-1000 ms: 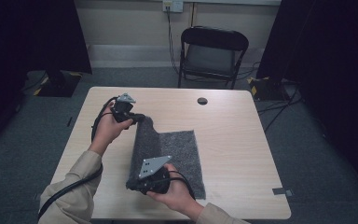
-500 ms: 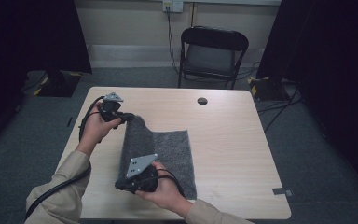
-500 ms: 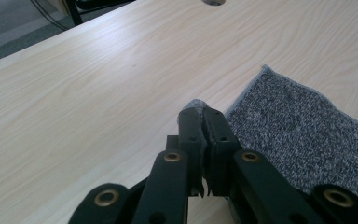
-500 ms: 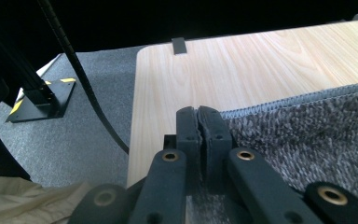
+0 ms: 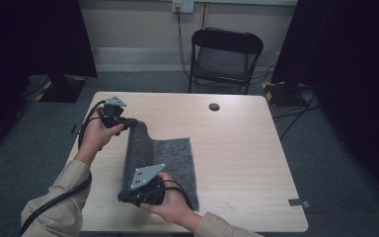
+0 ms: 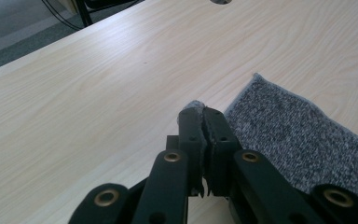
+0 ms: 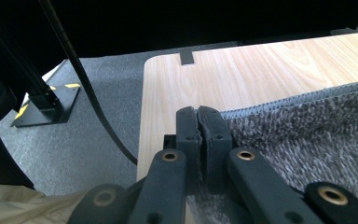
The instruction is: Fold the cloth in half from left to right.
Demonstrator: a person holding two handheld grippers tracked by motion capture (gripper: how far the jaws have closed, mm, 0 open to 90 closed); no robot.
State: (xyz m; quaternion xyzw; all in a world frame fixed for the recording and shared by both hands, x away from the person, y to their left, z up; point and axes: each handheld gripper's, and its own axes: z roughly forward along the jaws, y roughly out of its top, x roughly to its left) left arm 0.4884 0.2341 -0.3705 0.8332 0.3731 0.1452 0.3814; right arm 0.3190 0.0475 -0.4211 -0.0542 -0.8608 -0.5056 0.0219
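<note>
Pinching corners, both tools, left tool [image 5: 131, 121] and right tool [image 5: 124, 196], lift speckled grey cloth [image 5: 170, 158].

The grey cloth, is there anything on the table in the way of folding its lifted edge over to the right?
Nothing visible. Both grippers, left and right, pinch the grey cloth; the table rightward is bare, its dark round spot farther back.
</note>
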